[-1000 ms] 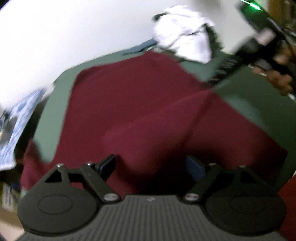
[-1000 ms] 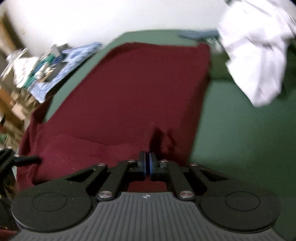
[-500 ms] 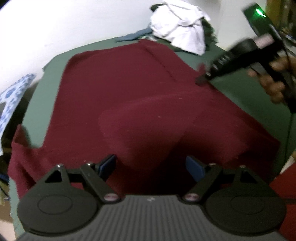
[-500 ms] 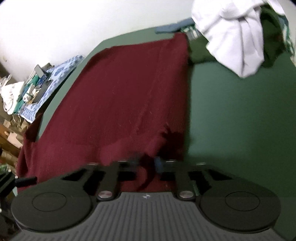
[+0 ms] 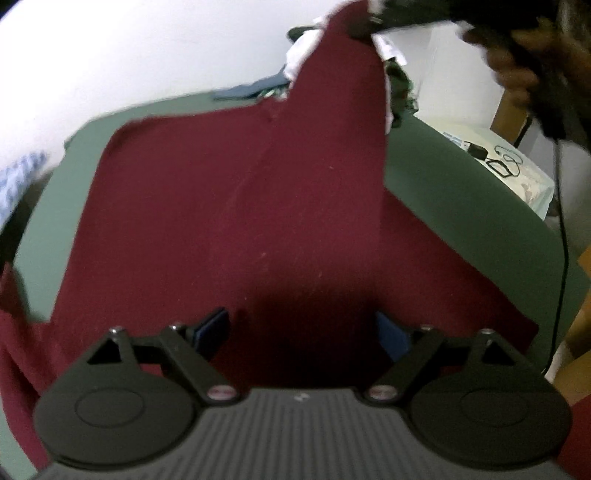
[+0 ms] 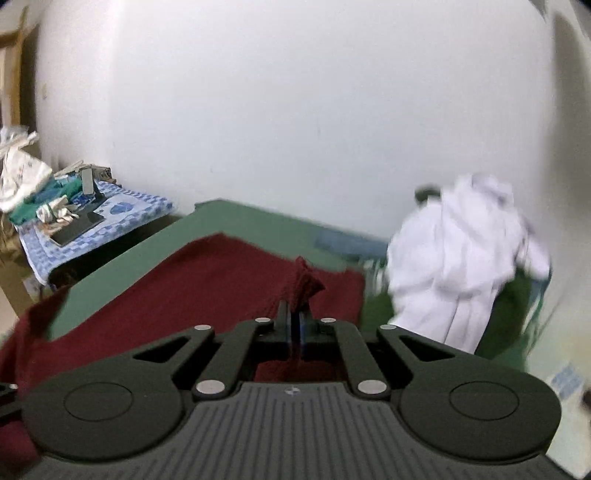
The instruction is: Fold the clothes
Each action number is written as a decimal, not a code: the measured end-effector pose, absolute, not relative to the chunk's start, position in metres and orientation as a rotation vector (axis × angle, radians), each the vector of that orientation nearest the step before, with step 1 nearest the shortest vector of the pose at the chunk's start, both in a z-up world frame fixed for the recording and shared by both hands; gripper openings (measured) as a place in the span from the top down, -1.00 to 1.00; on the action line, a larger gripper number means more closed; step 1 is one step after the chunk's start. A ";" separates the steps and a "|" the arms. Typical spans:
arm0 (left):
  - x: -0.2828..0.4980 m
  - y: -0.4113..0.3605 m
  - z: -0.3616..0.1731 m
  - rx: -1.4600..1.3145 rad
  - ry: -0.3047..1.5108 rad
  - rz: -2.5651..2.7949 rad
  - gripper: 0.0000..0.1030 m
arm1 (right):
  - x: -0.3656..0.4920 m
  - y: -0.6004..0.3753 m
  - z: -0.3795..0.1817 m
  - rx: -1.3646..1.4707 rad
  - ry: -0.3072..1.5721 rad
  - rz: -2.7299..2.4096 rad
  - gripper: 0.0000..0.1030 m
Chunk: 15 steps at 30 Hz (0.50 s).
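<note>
A dark red garment (image 5: 229, 206) lies spread over the green table (image 5: 461, 199). My left gripper (image 5: 301, 332) hovers open just above its near part, with nothing between the blue pads (image 5: 212, 328). One edge of the garment is pulled up high toward the top right, where my right gripper (image 5: 364, 27) pinches it, held by a hand (image 5: 517, 62). In the right wrist view my right gripper (image 6: 294, 321) is shut on a bunched tip of the red garment (image 6: 304, 282), lifted well above the green table (image 6: 236, 221).
A heap of white clothing (image 6: 461, 266) lies on dark green cloth at the table's far right corner. A blue patterned cloth with clutter (image 6: 92, 218) covers a low surface at the left. A side surface with cables (image 5: 502, 162) stands right of the table. A white wall is behind.
My right gripper has risen from table height with the red garment's edge, pulling it up into a peak. My left gripper stays open above the near part.
</note>
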State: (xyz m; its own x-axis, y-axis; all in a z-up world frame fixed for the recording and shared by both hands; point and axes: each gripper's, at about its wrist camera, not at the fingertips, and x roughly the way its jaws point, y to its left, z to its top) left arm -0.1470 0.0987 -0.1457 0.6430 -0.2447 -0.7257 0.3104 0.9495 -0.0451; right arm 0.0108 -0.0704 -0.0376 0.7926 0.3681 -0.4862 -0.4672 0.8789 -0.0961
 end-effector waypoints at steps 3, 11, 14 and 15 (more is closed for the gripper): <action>-0.146 0.078 -0.146 0.093 0.808 -0.287 -0.66 | 0.028 -0.070 -0.036 -0.278 0.438 0.469 0.92; -0.147 0.034 -0.144 0.027 0.801 -0.230 -0.64 | 0.088 -0.077 -0.050 -0.331 0.425 0.502 0.92; -0.146 0.018 -0.145 0.011 0.807 -0.219 -0.63 | 0.107 -0.076 -0.056 -0.324 0.431 0.513 0.92; -0.146 0.013 -0.145 0.006 0.809 -0.215 -0.63 | 0.114 -0.075 -0.058 -0.322 0.433 0.516 0.92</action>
